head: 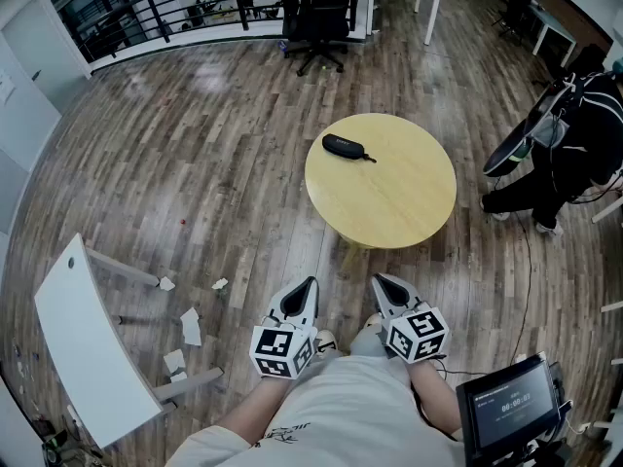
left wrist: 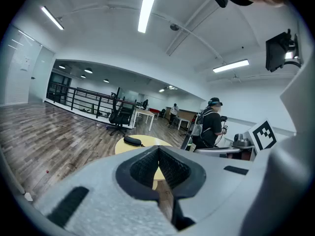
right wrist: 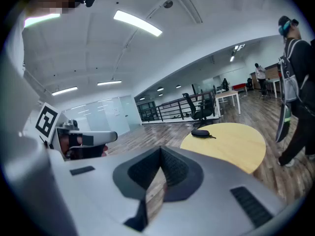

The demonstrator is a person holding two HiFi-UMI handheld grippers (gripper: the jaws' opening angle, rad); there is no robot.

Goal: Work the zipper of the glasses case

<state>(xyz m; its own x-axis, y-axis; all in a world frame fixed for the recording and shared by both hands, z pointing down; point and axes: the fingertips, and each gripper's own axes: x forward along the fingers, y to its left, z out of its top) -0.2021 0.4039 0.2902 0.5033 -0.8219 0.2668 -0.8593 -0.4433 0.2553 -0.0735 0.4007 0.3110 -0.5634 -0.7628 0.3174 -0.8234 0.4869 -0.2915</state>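
The glasses case (head: pixel 343 147), dark and closed-looking, lies on the far left part of the round yellow table (head: pixel 409 207), with a thin tail, likely the zipper pull, poking out of its right end. Nothing touches it, and the task looks not yet begun. The main risk from here is that the case is light and unanchored on a smooth top. A tug on the pull with only one claw would probably drag or spin the whole case toward the table edge instead of running the zipper. The pull is also small, so a coarse pinch could slip off it. Both claws hang well apart from the table, close to the person's body. The left gripper (head: pixel 308 285) has its jaws pressed together at the tips with nothing between them, and the right gripper (head: pixel 381 281) is likewise closed and empty.
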